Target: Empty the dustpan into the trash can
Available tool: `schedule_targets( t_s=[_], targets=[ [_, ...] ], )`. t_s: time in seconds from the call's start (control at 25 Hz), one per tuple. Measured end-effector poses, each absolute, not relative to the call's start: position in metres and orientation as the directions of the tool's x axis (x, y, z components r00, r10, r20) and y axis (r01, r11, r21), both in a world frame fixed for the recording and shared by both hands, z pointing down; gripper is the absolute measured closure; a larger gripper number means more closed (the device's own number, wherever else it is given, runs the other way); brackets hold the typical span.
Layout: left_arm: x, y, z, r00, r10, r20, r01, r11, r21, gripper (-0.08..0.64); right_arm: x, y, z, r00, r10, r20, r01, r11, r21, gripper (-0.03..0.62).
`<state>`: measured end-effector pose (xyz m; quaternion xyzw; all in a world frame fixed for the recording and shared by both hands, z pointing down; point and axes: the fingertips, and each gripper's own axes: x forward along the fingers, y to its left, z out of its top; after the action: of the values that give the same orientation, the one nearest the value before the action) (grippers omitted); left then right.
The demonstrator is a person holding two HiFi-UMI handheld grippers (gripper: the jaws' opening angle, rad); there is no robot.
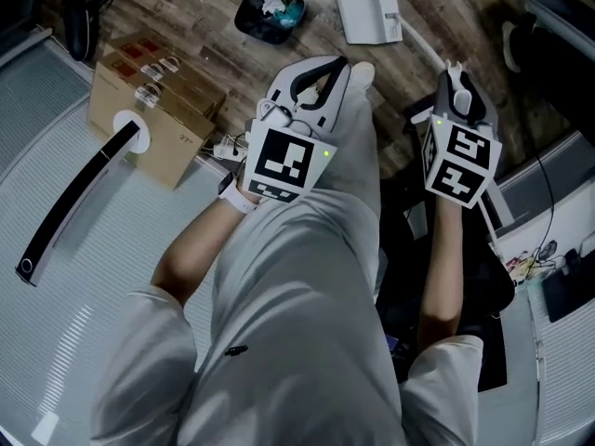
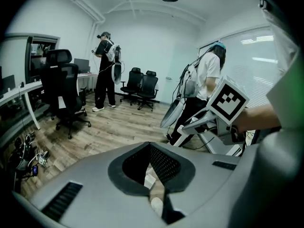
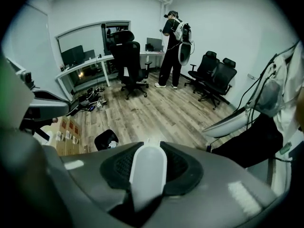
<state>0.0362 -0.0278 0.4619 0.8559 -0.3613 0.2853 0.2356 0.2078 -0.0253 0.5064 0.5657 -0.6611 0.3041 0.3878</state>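
Snugly inside right claw [image 1: 455, 84]: dustpan handle [image 3: 148, 172].

Legible text: none. Cardboard box [image 1: 177, 119], ten o'clock in head view: red labels on top, small dark print on side, both too small to read. Cubes on left gripper [image 1: 339, 66] and right gripper [image 1: 453, 67], centre and two o'clock: black-and-white square code markers, no letters.

Left claw [image 1: 333, 71] shut and empty, pointing forward and down above the leg [image 1: 307, 277]. Right claw [image 1: 454, 77] clamped on dustpan handle [image 3: 148, 172], tilted steeply down. Left forearm [image 1: 191, 249] and right forearm [image 1: 442, 268] bare, stretched forward.
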Motion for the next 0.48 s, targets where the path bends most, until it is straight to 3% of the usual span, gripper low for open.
schedule_targets(
  t_s=[0.48],
  targets=[
    [0.012, -0.037, 0.451, 0.534, -0.541, 0.650, -0.801, -0.569, 0.186, 0.554, 0.217, -0.023, 0.548, -0.067, -0.449, 0.891, -0.995, 0.093, -0.028, 0.472]
  ],
)
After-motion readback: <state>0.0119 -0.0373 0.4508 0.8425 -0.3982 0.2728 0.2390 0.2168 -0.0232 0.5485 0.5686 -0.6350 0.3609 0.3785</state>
